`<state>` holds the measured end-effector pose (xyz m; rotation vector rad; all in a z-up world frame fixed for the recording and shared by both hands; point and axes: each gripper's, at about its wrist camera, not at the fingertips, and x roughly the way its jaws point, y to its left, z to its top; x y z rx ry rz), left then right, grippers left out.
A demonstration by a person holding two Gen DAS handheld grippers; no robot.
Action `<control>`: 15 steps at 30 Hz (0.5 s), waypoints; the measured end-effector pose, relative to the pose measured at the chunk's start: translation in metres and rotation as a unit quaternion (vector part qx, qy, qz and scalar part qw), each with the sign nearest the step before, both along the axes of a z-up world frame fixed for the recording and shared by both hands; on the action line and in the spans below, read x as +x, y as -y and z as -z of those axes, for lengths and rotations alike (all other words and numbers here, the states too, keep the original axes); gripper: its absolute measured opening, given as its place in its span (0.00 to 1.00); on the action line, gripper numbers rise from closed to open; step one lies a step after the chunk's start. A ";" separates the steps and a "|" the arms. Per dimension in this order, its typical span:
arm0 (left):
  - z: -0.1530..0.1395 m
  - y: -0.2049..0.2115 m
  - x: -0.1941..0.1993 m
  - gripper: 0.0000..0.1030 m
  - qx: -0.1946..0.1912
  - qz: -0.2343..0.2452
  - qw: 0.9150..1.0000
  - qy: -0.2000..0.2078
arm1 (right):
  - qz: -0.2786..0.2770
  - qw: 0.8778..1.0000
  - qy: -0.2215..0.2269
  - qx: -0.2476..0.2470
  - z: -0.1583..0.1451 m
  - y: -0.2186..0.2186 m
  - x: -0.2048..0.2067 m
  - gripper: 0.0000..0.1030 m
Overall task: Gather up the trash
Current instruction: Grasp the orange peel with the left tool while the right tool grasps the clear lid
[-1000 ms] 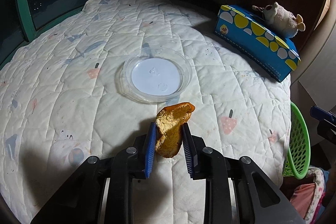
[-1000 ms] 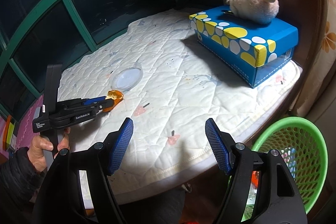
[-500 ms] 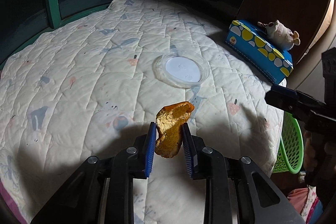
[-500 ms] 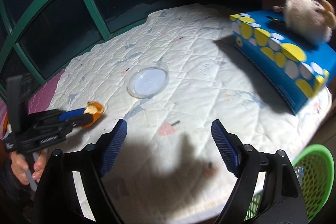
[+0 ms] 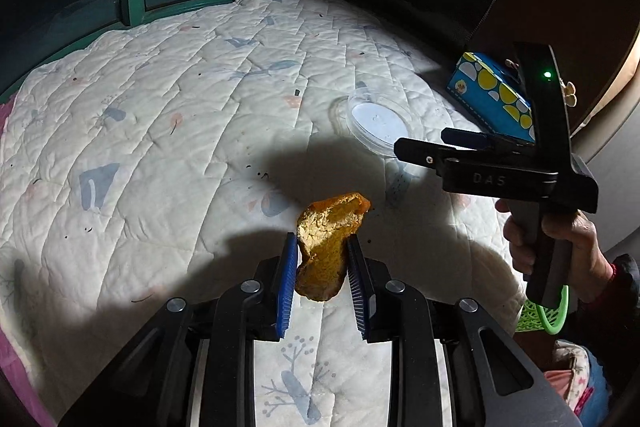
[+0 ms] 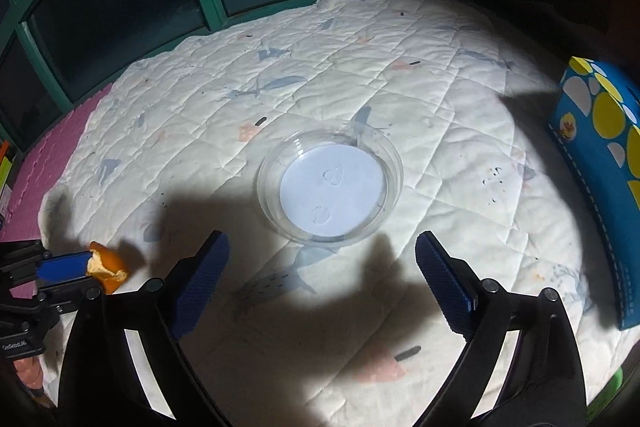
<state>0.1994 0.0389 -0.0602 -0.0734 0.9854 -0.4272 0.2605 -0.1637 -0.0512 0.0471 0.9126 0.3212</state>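
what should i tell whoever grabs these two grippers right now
Left gripper: jaws shut on the orange peel, held above the quilt.
Right gripper: jaws open, holding nothing, just short of the clear plastic lid lying on the quilt.
Green basket: off the quilt's edge on the right, behind the right hand.
Done: peel picked up.
Left: grab the lid, drop both in the basket.

A: Left gripper: black angular frame, silver round screws, blue ribbed pads on the inner faces of both jaws.

B: Right gripper: the same black frame and blue pads. Behind its jaws, raised letters "DAS", a lit green dot on the upright, a bare-skinned hand and a dark sleeve.
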 end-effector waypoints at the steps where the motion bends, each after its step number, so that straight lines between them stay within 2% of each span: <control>1: 0.000 0.000 0.000 0.24 -0.001 0.000 1.000 0.000 | 0.000 1.000 -0.001 -0.001 0.002 -0.001 0.003 0.92; 15: 0.009 -0.008 0.005 0.24 -0.014 -0.010 1.000 -0.013 | 0.007 1.000 -0.015 -0.025 0.019 -0.017 0.036 0.93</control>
